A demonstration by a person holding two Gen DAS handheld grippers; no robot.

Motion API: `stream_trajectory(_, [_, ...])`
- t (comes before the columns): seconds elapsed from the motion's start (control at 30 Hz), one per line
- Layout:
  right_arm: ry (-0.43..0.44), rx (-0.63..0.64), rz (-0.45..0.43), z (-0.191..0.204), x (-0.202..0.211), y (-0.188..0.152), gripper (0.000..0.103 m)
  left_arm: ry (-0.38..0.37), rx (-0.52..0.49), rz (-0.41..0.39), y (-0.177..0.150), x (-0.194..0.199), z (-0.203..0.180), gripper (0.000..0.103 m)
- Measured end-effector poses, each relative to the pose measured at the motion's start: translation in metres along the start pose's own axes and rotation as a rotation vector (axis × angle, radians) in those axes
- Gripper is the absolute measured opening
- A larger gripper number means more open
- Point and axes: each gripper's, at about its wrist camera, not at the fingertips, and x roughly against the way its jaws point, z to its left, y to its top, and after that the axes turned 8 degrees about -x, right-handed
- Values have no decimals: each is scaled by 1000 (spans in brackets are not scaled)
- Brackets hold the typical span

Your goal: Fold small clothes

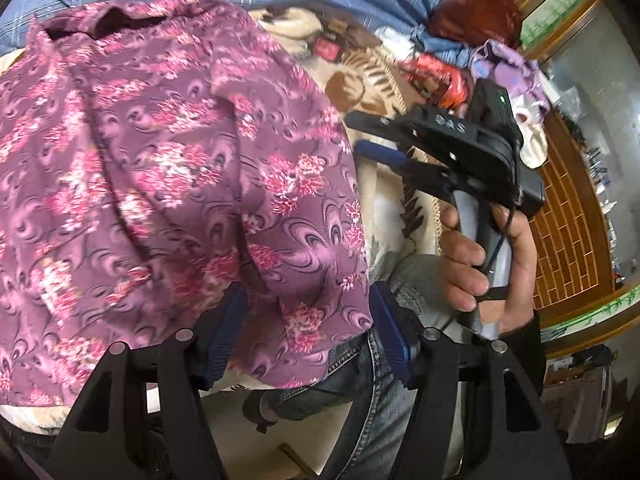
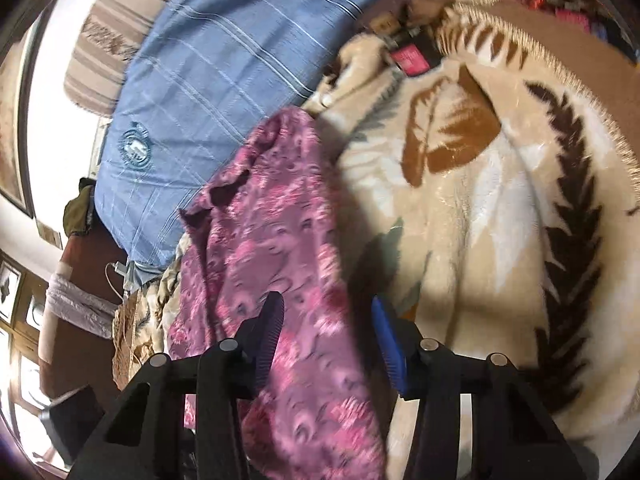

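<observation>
The purple flowered blouse (image 1: 168, 184) lies spread on the beige blanket (image 2: 480, 208), its near hem hanging between the fingers of both claws; the left claw (image 1: 308, 344) stands open, cloth between its pads but not pinched; the right claw (image 2: 328, 340) likewise gapes wide, the hem draped across the gap; ahead of both lies a blue striped quilt (image 2: 224, 64). To fold well, I judge each claw should close firmly on the hem edge, matched corners, then lift together and carry the cloth forward evenly, keeping it taut to avoid bunching.
</observation>
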Motion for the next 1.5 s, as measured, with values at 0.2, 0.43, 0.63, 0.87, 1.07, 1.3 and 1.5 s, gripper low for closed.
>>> stream_trajectory(0.2, [140,9,64,-8,-14,-4,3,14,-51,53,6,-28,-23,62])
stream_trajectory(0.43, [417,-26,104,-17,-5,0,2,47,-112,97,21,-61,-43,62])
stream_trajectory(0.63, [381,-17,127,-13,-12,-2,8,127,-132,138,32,-86,-47,62])
stream_trajectory(0.87, [373,-61,114,-20,-15,3,8,204,-229,140,30,-101,-58,52])
stream_trajectory(1.07, [383,-103,94,-31,-13,5,8,33,-89,41,24,-38,-26,2])
stream_trajectory(1.3, [379,-90,74,-28,-11,6,19,-99,192,-184,-9,61,60,3])
stream_trajectory(1.5, [349,-56,89,-20,-16,3,29,34,374,-120,-42,46,129,15])
